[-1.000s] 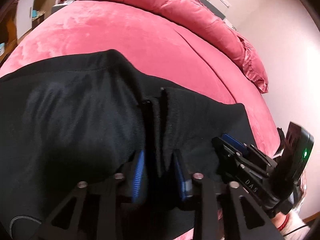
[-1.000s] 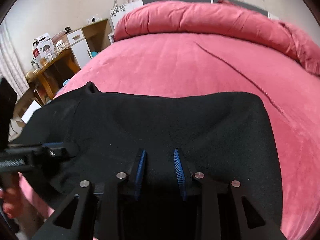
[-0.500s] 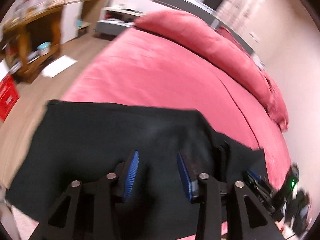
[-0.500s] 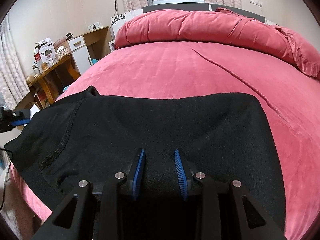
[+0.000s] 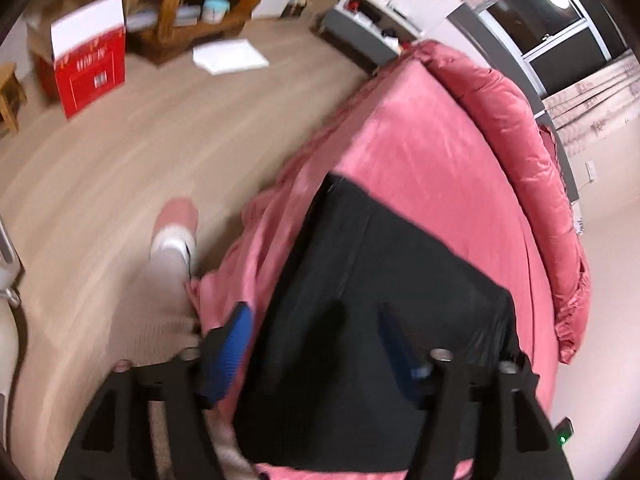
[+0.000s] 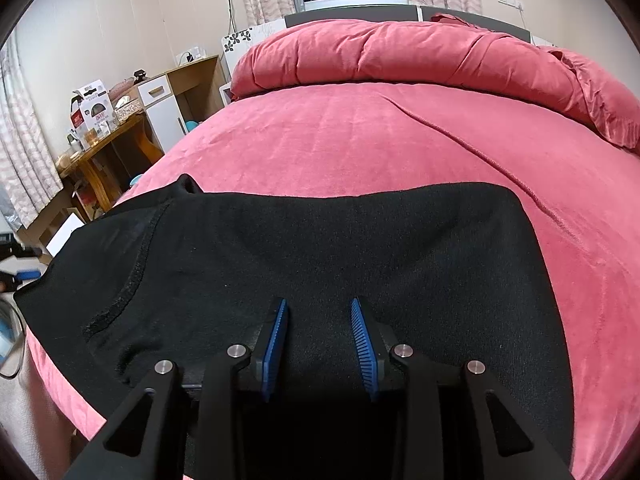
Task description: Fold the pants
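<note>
Your left gripper hangs spread and empty off the bed's near edge, likely clear of the fold; your right gripper hovers parted, gripping nothing, above the black knit pants; they lie folded flat on the pink velvet bedspread, seam showing left.

Black gripper frames, blue ribbed pads, silver screws
</note>
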Motion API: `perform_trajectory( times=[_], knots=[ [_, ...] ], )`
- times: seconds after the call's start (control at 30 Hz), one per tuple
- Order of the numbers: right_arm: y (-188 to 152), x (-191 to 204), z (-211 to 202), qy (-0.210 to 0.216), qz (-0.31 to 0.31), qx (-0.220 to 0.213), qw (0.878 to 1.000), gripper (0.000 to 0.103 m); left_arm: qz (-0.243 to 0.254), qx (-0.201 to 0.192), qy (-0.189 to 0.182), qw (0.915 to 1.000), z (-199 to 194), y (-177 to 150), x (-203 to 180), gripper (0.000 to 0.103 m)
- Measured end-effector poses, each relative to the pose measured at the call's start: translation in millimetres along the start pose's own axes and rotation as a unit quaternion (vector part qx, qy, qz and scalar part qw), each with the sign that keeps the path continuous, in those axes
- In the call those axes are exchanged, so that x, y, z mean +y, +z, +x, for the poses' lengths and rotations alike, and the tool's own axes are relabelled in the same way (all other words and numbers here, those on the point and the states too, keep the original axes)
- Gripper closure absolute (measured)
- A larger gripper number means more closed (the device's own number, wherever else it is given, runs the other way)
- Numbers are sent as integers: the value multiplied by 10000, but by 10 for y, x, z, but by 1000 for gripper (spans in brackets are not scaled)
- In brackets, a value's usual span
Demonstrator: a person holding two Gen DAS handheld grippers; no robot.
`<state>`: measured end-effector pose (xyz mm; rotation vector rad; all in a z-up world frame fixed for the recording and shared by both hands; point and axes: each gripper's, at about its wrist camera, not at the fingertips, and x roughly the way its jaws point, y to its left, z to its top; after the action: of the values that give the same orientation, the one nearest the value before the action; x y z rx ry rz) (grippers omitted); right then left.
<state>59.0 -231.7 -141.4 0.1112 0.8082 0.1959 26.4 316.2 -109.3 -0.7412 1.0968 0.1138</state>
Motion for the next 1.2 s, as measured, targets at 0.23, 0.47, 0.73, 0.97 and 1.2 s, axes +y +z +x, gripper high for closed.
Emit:
perform_trajectory(
  times=[0.23,0.47,0.73,0.97,1.2],
  knots=[
    [-4,1,-4,12,14,-4,10000,68,-368,650,-606,9954,181,-161,206,34],
    [-3,-9,-10,44,36,0,10000,68,313,438,66,9985,97,-205,-39,75],
    [32,-42,-40,149,161,76,9997,66,496,-253,-265,9981,-325,-209,-493,92],
    [128,-154,-151,331,442,110,9984,62,1736,-704,-1382,9725,-783,-557,-1619,92],
    [247,-633,-521,374,1168,-284,9920,55,2978,-451,-2408,9226,-850,-1036,-2821,92]
  ],
)
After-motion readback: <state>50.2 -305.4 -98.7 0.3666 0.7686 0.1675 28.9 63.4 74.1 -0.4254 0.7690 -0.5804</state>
